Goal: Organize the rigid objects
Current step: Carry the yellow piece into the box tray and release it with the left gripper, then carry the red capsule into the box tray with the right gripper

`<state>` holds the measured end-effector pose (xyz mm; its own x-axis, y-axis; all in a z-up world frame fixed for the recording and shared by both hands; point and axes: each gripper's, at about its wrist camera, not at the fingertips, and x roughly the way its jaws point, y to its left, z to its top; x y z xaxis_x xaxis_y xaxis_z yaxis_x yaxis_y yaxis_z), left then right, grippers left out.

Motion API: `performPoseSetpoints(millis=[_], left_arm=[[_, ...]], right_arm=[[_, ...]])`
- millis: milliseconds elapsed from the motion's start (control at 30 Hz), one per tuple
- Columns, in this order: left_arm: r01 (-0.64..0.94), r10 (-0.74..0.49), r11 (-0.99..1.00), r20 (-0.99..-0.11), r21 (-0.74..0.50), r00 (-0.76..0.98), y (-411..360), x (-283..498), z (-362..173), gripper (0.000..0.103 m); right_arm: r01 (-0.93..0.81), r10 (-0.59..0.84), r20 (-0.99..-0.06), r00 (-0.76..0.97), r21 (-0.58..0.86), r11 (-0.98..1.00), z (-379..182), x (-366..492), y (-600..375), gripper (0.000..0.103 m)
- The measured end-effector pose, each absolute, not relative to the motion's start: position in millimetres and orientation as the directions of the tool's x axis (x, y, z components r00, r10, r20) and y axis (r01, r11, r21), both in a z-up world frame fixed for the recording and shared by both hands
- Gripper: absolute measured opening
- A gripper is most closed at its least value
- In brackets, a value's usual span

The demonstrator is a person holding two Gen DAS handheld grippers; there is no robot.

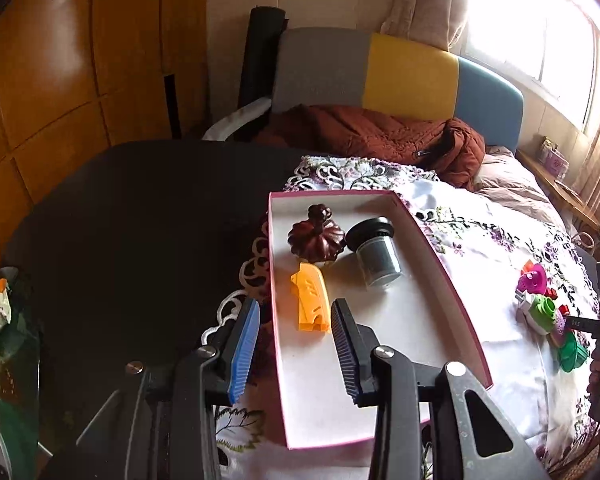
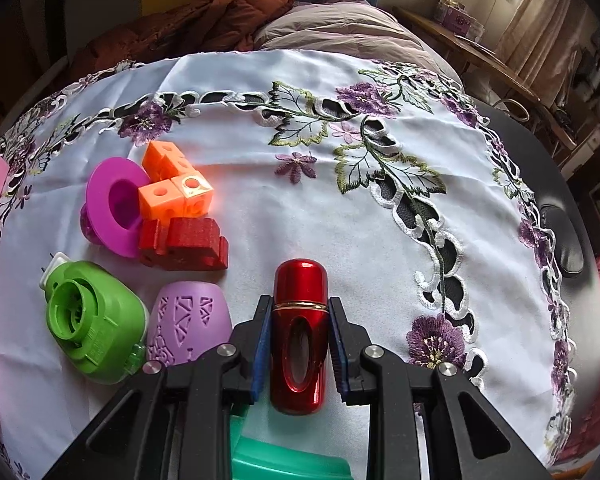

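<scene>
A pink-rimmed white box [image 1: 428, 248] lies on the embroidered cloth and holds a dark red pumpkin-shaped piece [image 1: 317, 240], a black-capped jar [image 1: 376, 254] and an orange block [image 1: 310, 301]. My left gripper [image 1: 296, 354] is open above the box's left wall, just short of the orange block. My right gripper [image 2: 299, 346] has both pads against a shiny red capsule-shaped bottle [image 2: 299, 332] lying on the cloth. To its left lie a green piece [image 2: 94, 322], a purple cup [image 2: 190, 322], a red block [image 2: 188, 244], orange cubes [image 2: 172, 186] and a magenta ring [image 2: 116, 208].
A dark table top [image 1: 140, 240] extends left of the cloth. A brown quilt [image 1: 380, 136] and a multicoloured headboard [image 1: 380, 76] lie behind. A teal object [image 2: 284, 460] sits under my right gripper. The toy pile also shows in the left wrist view [image 1: 544, 308].
</scene>
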<state>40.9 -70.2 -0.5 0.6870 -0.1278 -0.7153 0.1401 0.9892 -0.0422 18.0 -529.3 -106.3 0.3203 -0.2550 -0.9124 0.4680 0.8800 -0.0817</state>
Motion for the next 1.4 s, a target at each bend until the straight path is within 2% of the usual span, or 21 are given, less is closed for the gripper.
performPoseSetpoints(millis=[467,633,800,933,1100,1267,1400], left_arm=[[0.139,-0.123,0.989,-0.738,-0.040,0.663,-64,28,-14,0.037],[0.136,-0.119,0.990,-0.739,-0.038,0.664,-62,26,-14,0.037],[0.125,-0.112,0.991,-0.741,-0.038,0.662,-57,28,-16,0.037],[0.119,-0.108,0.992,-0.738,-0.037,0.666,-55,29,-15,0.037],[0.114,-0.086,0.993,-0.712,-0.009,0.697,-55,25,-8,0.037],[0.099,-0.066,0.995,-0.689,0.009,0.722,-49,23,0,0.037],[0.088,-0.050,0.996,-0.680,0.022,0.732,-43,22,3,0.037]], right_arm=[[0.497,-0.252,-0.906,0.341,-0.054,0.866,-102,16,-532,0.026],[0.505,-0.244,-0.850,0.467,0.029,0.863,-76,12,-530,0.026],[0.440,-0.199,-0.786,0.586,0.102,0.892,-45,14,-506,0.026],[0.328,-0.088,-0.756,0.648,0.173,0.929,-25,20,-466,0.026],[0.091,0.092,-0.731,0.676,0.206,0.974,-8,37,-382,0.026],[-0.123,0.267,-0.740,0.618,0.244,0.962,-9,60,-297,0.026],[-0.228,0.344,-0.779,0.525,0.260,0.938,-30,76,-243,0.026]])
